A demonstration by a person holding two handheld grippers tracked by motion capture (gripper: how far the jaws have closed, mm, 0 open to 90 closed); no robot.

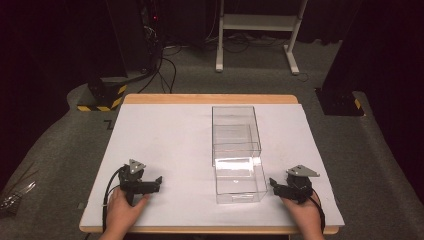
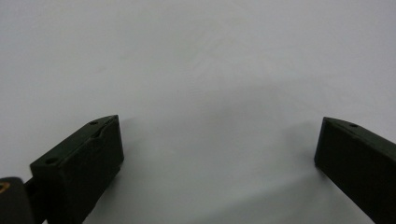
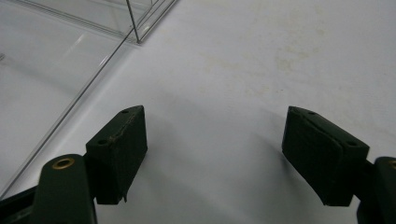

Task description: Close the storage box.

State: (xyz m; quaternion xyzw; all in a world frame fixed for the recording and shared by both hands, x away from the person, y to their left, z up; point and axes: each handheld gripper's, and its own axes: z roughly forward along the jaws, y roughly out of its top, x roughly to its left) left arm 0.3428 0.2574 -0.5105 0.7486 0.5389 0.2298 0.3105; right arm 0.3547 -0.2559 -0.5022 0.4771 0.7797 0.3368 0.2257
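Note:
A clear plastic box (image 1: 235, 132) stands at the middle of the white table top (image 1: 165, 140), with a clear drawer (image 1: 240, 180) pulled out toward the front edge. My left gripper (image 1: 159, 181) rests low on the table at the front left, held by a hand, its jaws wide apart and empty (image 2: 219, 144). My right gripper (image 1: 273, 182) rests at the front right, just right of the drawer, also open and empty (image 3: 215, 149). In the right gripper view the drawer's clear wall (image 3: 70, 79) runs along the left side.
The table has a wooden rim (image 1: 210, 98) at the back. Beyond it on the grey carpet stand a white frame (image 1: 257, 30), dark stands and cables (image 1: 165, 65). A yellow-black striped base (image 1: 102, 100) sits at the back left.

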